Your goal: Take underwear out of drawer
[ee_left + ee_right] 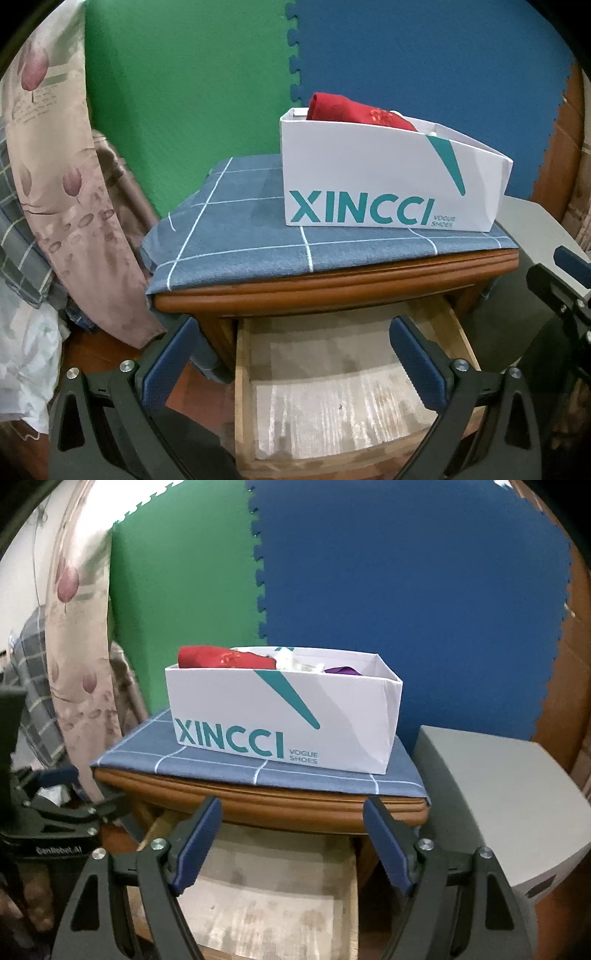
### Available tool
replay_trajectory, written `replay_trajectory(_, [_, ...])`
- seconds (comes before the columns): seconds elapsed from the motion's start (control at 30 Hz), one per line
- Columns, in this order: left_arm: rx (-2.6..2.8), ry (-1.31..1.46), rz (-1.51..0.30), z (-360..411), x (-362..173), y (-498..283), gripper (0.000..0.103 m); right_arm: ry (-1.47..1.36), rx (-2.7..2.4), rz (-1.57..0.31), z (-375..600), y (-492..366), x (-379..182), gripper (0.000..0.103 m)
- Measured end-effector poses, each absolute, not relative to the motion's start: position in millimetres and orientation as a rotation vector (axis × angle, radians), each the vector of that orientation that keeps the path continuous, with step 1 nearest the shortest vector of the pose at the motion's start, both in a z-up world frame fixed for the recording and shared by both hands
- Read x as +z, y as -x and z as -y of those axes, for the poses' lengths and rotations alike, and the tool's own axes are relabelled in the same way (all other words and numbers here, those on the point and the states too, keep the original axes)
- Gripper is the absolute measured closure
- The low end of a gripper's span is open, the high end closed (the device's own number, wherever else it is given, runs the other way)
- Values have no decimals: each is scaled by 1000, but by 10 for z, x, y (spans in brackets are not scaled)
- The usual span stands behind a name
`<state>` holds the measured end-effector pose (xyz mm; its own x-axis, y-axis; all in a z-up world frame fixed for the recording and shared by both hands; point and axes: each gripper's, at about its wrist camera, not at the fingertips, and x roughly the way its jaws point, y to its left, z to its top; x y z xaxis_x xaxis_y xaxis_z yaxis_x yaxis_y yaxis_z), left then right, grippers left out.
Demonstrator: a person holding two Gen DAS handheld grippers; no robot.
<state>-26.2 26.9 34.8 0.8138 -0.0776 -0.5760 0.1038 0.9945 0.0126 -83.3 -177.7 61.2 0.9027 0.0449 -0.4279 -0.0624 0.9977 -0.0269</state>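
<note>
apparently final step: drawer [332,398] open, bare; red underwear [225,658] in shoebox [280,720] at 12 o'clock. left gripper [291,365], right gripper [291,845] released, empty. next: withdraw.

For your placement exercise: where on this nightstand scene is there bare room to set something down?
Free: the blue checked cloth left of the white shoebox, the strip before it, and the open drawer's bare floor. Crowded: inside the shoebox, where red cloth and purple cloth lie.
</note>
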Motion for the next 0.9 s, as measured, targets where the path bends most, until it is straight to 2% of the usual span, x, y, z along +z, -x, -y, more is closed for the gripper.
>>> replay_trajectory(0.5, [-37, -2, -586, -173, 311, 319, 0, 15, 26, -530, 1753, 667, 465, 22])
replay_trajectory(0.9, [26, 147, -597, -275, 282, 176, 1, -23, -37, -485, 1601, 510, 512, 22])
